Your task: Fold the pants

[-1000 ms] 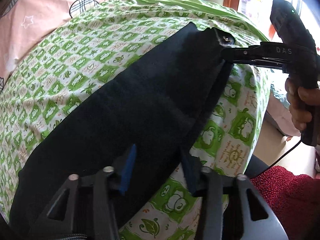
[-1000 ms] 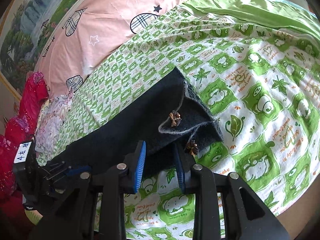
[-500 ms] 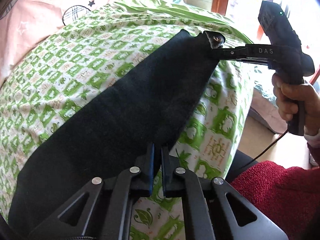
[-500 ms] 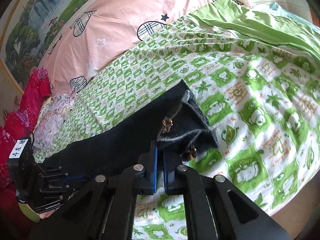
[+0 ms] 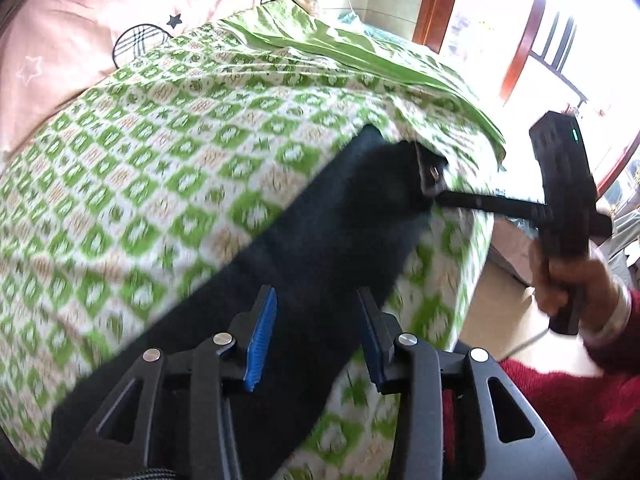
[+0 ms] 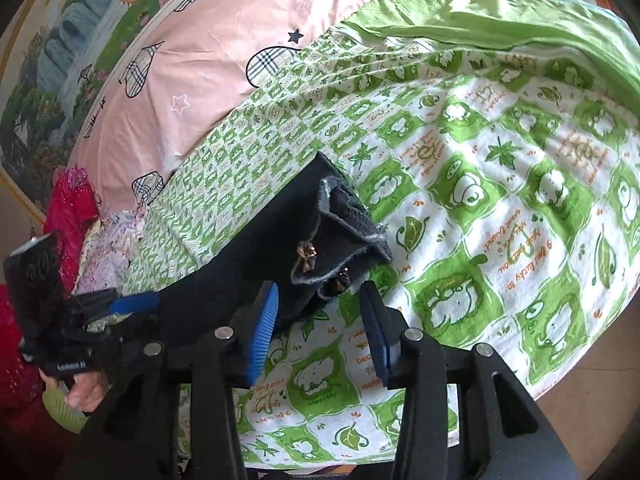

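Hovering with fingers apart, the left gripper [image 5: 316,336] and right gripper [image 6: 320,330] frame dark pants [image 6: 256,276] stretched along the green bedspread [image 6: 480,200]; each should grip an edge squarely before folding.

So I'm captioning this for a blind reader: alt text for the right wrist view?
Dark pants lie folded lengthwise on a green-and-white patterned blanket, with the open right gripper just short of their bow-trimmed end. The left gripper is at the far end, left of frame.
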The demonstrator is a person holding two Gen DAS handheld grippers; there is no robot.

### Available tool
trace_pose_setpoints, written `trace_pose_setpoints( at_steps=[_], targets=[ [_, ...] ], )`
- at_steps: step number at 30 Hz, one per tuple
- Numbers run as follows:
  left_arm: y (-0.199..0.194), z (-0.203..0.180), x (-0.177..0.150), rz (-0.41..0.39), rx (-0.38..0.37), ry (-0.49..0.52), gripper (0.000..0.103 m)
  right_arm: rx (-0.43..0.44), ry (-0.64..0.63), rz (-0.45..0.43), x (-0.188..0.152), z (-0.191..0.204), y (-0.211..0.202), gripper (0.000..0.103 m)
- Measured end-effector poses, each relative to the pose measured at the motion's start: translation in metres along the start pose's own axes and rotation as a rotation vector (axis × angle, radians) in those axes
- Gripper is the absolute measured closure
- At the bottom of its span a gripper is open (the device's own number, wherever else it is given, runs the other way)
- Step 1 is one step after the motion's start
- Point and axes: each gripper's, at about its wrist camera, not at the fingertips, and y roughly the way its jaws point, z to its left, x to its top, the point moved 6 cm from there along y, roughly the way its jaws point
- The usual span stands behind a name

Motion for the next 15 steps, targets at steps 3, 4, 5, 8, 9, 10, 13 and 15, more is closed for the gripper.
trace_pose_setpoints(
  at_steps=[3, 4, 5, 8, 9, 10, 13, 15],
  targets=[
    [0.021, 0.005, 0.024, 0.031, -0.036, -0.012, 0.055, 0.027, 0.045, -0.006, 0.001, -0.004, 0.007, 0.059],
    [0.029, 0.006, 0.032, 0.043, -0.048, -0.013, 0.055, 0.038, 0.056, -0.014, 0.002, -0.005, 0.009, 0.059],
    [0.039, 0.007, 0.042, 0.058, -0.06, -0.013, 0.052, 0.049, 0.063, -0.019, 0.002, -0.005, 0.011, 0.059],
    [0.065, 0.006, 0.065, 0.094, -0.079, 0.007, 0.044, 0.057, 0.067, -0.033, 0.003, -0.008, 0.015, 0.069],
    [0.074, 0.004, 0.071, 0.107, -0.085, 0.016, 0.043, 0.039, 0.056, -0.036, 0.003, -0.009, 0.016, 0.083],
    [0.084, 0.003, 0.077, 0.124, -0.087, 0.025, 0.043, 0.03, 0.052, -0.036, 0.003, -0.011, 0.016, 0.087],
    [0.114, -0.002, 0.09, 0.171, -0.103, 0.041, 0.043, 0.069, 0.07, -0.049, 0.002, -0.017, 0.013, 0.091],
    [0.123, -0.009, 0.094, 0.18, -0.133, 0.046, 0.047, 0.074, 0.064, -0.052, 0.002, -0.018, 0.013, 0.092]
  ],
)
